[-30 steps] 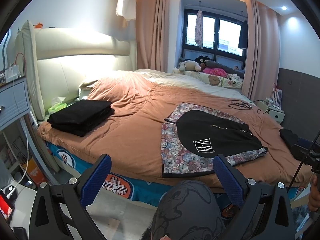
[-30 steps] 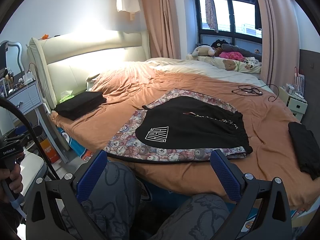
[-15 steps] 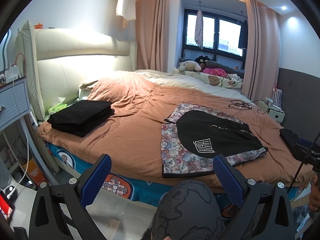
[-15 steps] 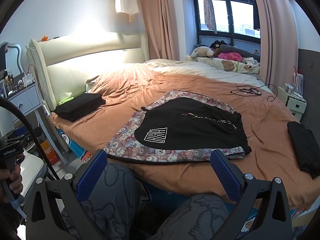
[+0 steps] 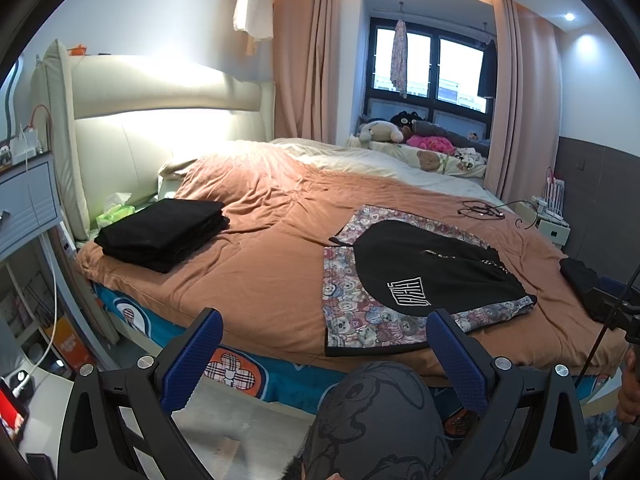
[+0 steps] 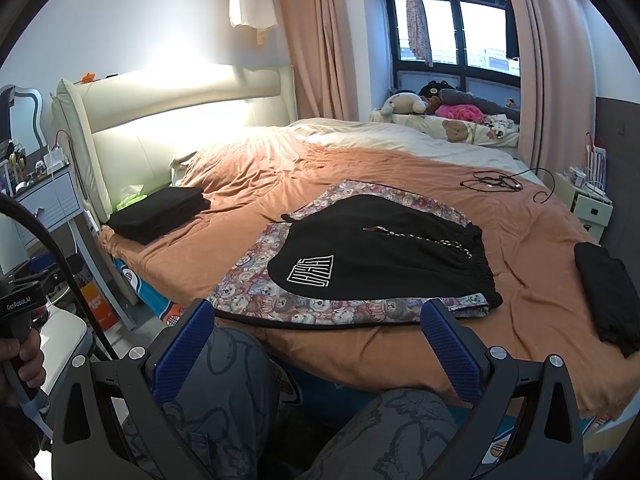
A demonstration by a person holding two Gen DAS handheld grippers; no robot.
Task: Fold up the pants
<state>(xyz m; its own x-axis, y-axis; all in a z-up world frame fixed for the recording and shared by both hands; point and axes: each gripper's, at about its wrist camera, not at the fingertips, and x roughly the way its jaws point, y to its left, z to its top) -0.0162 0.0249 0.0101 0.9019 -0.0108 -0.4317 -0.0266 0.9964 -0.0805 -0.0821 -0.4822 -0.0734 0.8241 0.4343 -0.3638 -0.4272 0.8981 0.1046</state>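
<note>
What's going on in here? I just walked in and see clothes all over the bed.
A person is about to fold pants, holding a gripper in each hand. The left gripper and right gripper both hang short of the bed edge, jaws open and empty. The black pants lie flat on a bear-print cloth on the orange blanket, untouched. A folded black stack sits near the headboard, and another dark garment lies to the right.
</note>
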